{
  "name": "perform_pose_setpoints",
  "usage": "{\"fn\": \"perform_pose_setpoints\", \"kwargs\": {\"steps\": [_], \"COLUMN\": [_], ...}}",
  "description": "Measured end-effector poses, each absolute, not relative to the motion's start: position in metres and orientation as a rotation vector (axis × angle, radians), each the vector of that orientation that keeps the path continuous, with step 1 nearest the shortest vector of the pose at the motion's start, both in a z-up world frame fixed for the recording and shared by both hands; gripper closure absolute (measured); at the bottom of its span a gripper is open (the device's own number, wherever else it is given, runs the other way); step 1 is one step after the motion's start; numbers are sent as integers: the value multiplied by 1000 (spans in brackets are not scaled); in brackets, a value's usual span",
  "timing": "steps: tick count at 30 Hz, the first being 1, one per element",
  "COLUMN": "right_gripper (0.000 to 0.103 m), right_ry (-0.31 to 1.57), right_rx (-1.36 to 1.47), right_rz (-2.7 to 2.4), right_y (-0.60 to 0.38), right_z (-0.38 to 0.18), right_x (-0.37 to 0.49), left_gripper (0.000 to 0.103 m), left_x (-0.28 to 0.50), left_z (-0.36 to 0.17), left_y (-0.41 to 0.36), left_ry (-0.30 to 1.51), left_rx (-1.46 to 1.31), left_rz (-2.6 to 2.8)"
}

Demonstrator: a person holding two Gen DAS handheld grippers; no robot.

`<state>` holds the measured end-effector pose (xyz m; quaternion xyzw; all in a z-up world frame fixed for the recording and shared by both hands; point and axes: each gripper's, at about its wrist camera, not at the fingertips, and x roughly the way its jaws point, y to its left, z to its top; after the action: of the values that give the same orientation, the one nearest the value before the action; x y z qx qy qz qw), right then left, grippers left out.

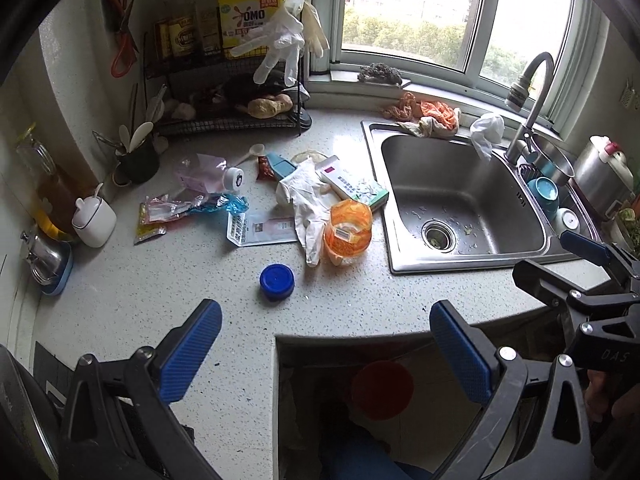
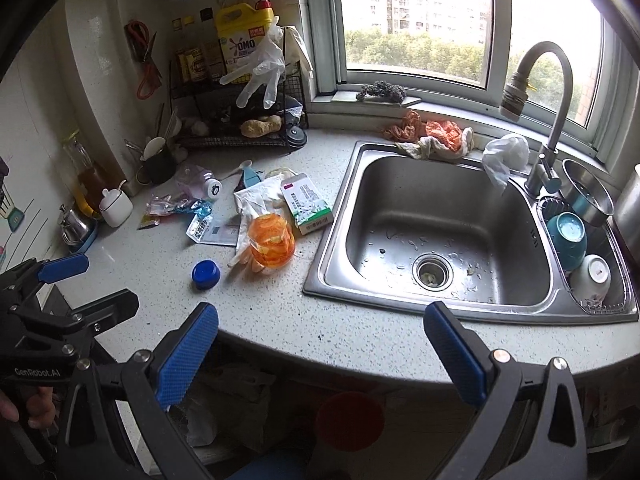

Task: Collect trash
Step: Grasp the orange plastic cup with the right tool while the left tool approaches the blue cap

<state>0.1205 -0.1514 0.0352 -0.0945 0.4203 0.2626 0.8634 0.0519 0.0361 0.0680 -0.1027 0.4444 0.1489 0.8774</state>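
Note:
Litter lies on the speckled counter (image 1: pixel 360 292) left of the sink: an orange plastic cup (image 1: pixel 347 228) on its side, a white glove (image 1: pixel 306 204), a green-white carton (image 1: pixel 354 186), a blue lid (image 1: pixel 277 282), foil wrappers (image 1: pixel 176 206) and a paper label (image 1: pixel 260 228). The right wrist view has the cup (image 2: pixel 271 242), carton (image 2: pixel 307 204) and lid (image 2: pixel 205 274) too. My left gripper (image 1: pixel 326 354) hovers open over the counter's front edge, short of the lid. My right gripper (image 2: pixel 322 354) is open and empty, near the edge before the sink (image 2: pixel 436 232).
A red bin (image 1: pixel 382 390) sits below the counter edge. A wire rack (image 1: pixel 232 92) with bottles and hanging gloves stands at the back. Rags (image 1: pixel 428 114) and a white bag (image 1: pixel 486 132) rest on the sink's rim, bowls (image 2: pixel 576 248) to its right.

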Motion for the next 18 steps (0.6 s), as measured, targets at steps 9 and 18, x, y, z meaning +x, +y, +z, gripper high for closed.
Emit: {"fn": "perform_pose_setpoints", "kwargs": {"steps": [9, 18], "right_gripper": [0, 0], "right_ry": [919, 1091], "right_rx": [-253, -348], "right_rz": [634, 658], "right_y": [-91, -25], "right_z": [3, -70], "right_x": [177, 218], "left_gripper": [0, 0], "left_x": [98, 127], "left_z": [43, -14], "left_y": [98, 148], "left_ry": [967, 1075], "left_rx": [-251, -293], "left_rz": [330, 367]}}
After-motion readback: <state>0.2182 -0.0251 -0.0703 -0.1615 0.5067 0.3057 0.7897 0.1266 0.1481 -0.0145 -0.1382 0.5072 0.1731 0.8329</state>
